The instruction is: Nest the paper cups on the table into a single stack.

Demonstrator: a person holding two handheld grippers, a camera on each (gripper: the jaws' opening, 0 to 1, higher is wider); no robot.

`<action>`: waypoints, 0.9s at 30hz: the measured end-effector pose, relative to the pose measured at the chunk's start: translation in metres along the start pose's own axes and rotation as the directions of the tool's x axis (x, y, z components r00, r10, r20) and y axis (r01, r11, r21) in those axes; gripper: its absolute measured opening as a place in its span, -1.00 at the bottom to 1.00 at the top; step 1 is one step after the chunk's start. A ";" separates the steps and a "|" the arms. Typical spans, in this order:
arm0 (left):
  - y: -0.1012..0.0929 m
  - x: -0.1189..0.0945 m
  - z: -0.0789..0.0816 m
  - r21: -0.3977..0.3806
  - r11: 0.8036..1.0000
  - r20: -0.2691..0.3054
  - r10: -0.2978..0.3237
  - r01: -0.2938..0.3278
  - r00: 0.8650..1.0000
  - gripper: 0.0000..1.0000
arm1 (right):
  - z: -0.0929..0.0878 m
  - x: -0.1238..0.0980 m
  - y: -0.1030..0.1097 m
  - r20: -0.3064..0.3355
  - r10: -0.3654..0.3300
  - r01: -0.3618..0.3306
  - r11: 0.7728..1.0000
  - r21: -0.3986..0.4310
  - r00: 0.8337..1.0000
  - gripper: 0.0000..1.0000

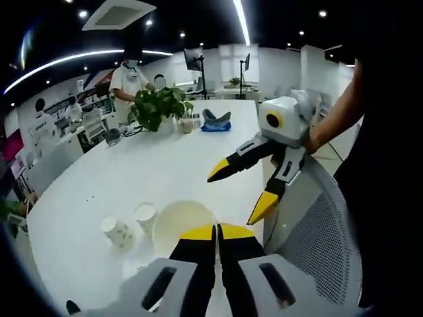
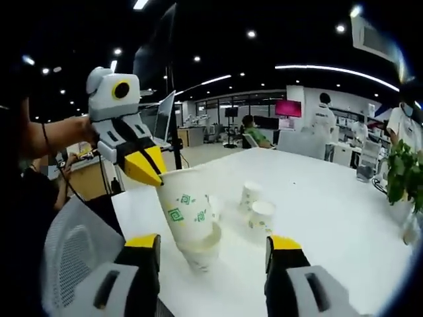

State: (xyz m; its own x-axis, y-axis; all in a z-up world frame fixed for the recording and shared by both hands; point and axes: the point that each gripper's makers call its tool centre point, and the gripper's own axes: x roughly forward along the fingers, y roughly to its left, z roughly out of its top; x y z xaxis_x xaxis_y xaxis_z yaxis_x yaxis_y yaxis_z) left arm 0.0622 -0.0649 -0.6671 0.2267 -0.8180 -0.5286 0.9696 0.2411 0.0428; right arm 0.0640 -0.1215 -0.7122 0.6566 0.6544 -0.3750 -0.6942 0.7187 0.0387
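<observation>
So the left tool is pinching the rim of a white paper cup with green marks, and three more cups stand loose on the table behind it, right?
Not three: the right gripper view shows two loose paper cups beyond the held cup on the white table. The left tool does pinch its rim.

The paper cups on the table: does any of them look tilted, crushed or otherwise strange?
One does: the big cup held at its rim by the left gripper leans sideways into another cup beneath it, not seated straight. The two small cups stand upright. No crushing or spill shows.
</observation>
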 end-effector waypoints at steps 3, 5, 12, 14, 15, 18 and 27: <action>0.002 0.002 -0.002 0.012 1.000 -0.012 0.011 -0.011 1.000 -1.00 | -0.003 -0.001 -0.001 -0.004 -0.009 0.009 1.000 0.003 1.000 0.31; 0.003 0.004 -0.003 0.016 1.000 -0.018 0.017 -0.017 1.000 -1.00 | -0.004 -0.002 -0.001 -0.005 -0.013 0.013 1.000 0.007 1.000 0.31; 0.007 0.019 -0.019 0.055 0.998 -0.096 0.039 -0.034 0.995 -1.00 | -0.008 -0.003 -0.002 -0.009 -0.026 0.026 1.000 0.017 1.000 0.31; 0.007 0.023 -0.025 0.076 0.997 -0.122 0.044 -0.034 0.992 -1.00 | -0.007 -0.003 -0.002 -0.006 -0.030 0.030 0.999 0.019 1.000 0.30; 0.007 0.027 -0.027 0.082 0.996 -0.131 0.043 -0.032 0.991 -1.00 | -0.007 -0.003 -0.003 -0.004 -0.032 0.032 0.999 0.017 0.999 0.30; 0.005 0.033 -0.032 0.089 0.996 -0.149 0.039 -0.026 0.988 -1.00 | -0.006 -0.004 -0.004 -0.001 -0.036 0.036 0.999 0.016 0.999 0.30; -0.004 0.056 -0.056 0.115 0.993 -0.226 -0.006 0.033 0.974 -1.00 | -0.013 -0.010 -0.015 -0.012 -0.056 0.055 0.998 -0.010 0.998 0.31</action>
State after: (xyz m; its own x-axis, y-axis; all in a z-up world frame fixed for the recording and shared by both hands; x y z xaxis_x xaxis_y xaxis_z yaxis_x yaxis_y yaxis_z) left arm 0.0653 -0.0824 -0.7440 0.1942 -0.6803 -0.7067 0.9807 0.1526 0.1226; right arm 0.0637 -0.1422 -0.7210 0.6905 0.6105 -0.3880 -0.6597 0.7515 0.0085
